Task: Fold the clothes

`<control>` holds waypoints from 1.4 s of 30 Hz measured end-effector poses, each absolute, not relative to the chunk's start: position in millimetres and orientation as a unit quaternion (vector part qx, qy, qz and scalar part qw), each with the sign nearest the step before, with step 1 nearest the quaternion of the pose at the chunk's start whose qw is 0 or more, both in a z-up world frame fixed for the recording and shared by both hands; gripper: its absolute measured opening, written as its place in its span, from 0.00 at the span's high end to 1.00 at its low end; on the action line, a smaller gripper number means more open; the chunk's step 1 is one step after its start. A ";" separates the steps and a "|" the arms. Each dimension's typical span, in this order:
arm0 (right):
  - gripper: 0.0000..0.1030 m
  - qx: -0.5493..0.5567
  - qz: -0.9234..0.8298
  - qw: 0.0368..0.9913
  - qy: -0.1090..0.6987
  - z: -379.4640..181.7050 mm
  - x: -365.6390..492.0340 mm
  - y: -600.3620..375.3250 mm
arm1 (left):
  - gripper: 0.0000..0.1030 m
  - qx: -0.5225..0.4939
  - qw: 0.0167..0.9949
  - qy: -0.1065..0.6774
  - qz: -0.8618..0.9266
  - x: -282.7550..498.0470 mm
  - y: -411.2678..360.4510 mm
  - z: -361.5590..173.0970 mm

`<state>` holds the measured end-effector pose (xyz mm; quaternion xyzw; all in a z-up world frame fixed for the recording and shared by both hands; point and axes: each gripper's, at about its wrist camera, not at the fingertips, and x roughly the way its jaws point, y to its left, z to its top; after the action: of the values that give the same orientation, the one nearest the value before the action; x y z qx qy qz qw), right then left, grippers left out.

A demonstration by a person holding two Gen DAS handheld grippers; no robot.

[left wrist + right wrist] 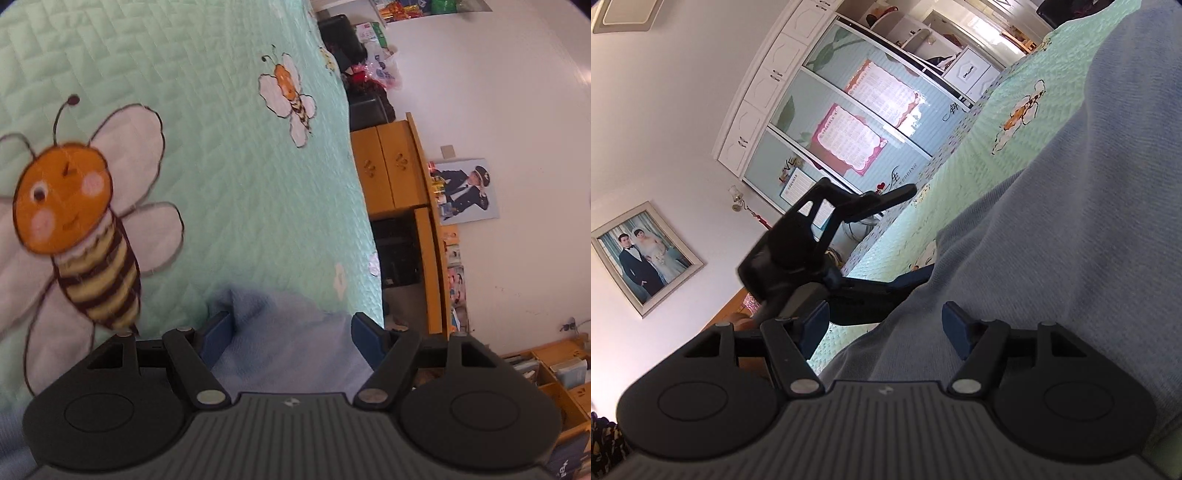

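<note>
— What do we have nearest us?

— Our left gripper [291, 328] stands spread, soft blue knit cloth [288, 343] bunched loosely between its flat pads at the lower middle. Our right gripper [884, 328] is spread too, the cloth's [1052, 240] edge lying between its fingers, unpinched.

— And beyond?

— The quilted green bedspread [221, 147], stitched in zigzags, with a striped bee [74, 229] at left.

Wardrobe door [849, 162] decals read "LOVE" and "WEDDING".

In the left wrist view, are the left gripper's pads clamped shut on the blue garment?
No, the left gripper stands open, its pads apart with the blue garment lying loosely between them on the green quilt.
</note>
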<state>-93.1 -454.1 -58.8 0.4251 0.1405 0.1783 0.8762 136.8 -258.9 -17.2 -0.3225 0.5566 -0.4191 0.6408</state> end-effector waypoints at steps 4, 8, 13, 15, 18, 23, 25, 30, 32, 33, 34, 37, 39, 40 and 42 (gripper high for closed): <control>0.33 0.425 0.179 0.876 0.140 -58.9 -93.8 -452.9 | 0.28 -0.298 0.643 0.562 -0.426 146.9 -261.4 -14.6; 0.33 0.425 0.179 0.876 0.140 -58.4 -95.6 -452.7 | 0.28 -0.284 0.617 0.575 -0.457 149.3 -261.8 -17.4; 0.33 0.424 0.178 0.877 0.140 -58.4 -99.2 -451.0 | 0.27 -0.300 0.586 0.581 -0.478 150.6 -260.4 -25.3; 0.33 0.423 0.178 0.877 0.140 -58.7 -98.4 -452.4 | 0.27 -0.297 0.582 0.582 -0.484 151.8 -261.2 -25.0; 0.33 0.424 0.178 0.877 0.140 -60.4 -98.8 -453.4 | 0.27 -0.296 0.574 0.576 -0.501 149.8 -256.7 -22.8; 0.33 0.425 0.178 0.876 0.139 -61.3 -99.9 -454.7 | 0.26 -0.308 0.567 0.571 -0.507 149.0 -253.7 -24.5; 0.33 0.425 0.178 0.876 0.139 -61.4 -99.8 -454.8 | 0.26 -0.307 0.580 0.574 -0.490 149.0 -257.3 -27.2; 0.33 0.425 0.178 0.877 0.139 -62.2 -101.2 -453.9 | 0.26 -0.274 0.578 0.566 -0.521 139.2 -271.5 -16.1; 0.33 0.425 0.178 0.877 0.139 -62.1 -101.5 -453.3 | 0.23 -0.276 0.575 0.568 -0.520 140.1 -271.7 -17.0; 0.33 0.425 0.177 0.877 0.139 -62.0 -101.8 -453.0 | 0.22 -0.289 0.571 0.573 -0.512 142.3 -272.0 -22.3; 0.33 0.424 0.177 0.877 0.139 -61.9 -102.0 -452.9 | 0.21 -0.303 0.566 0.579 -0.503 144.5 -272.3 -27.6; 0.33 0.424 0.177 0.877 0.139 -62.0 -102.7 -452.6 | 0.21 -0.342 0.563 0.585 -0.473 147.7 -269.9 -41.6; 0.33 0.424 0.176 0.877 0.139 -61.6 -103.0 -451.8 | 0.22 -0.377 0.571 0.569 -0.457 145.3 -259.9 -43.9; 0.33 0.424 0.176 0.877 0.139 -61.2 -103.0 -451.8 | 0.24 -0.398 0.575 0.560 -0.445 145.0 -253.5 -46.1; 0.33 0.424 0.176 0.877 0.139 -60.8 -103.3 -451.6 | 0.27 -0.425 0.577 0.546 -0.433 142.9 -244.1 -50.9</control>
<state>-103.3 -451.6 -60.8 0.4243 0.1390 0.1762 0.8773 142.9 -244.1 -50.9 -0.4255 0.5464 -0.4328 0.5772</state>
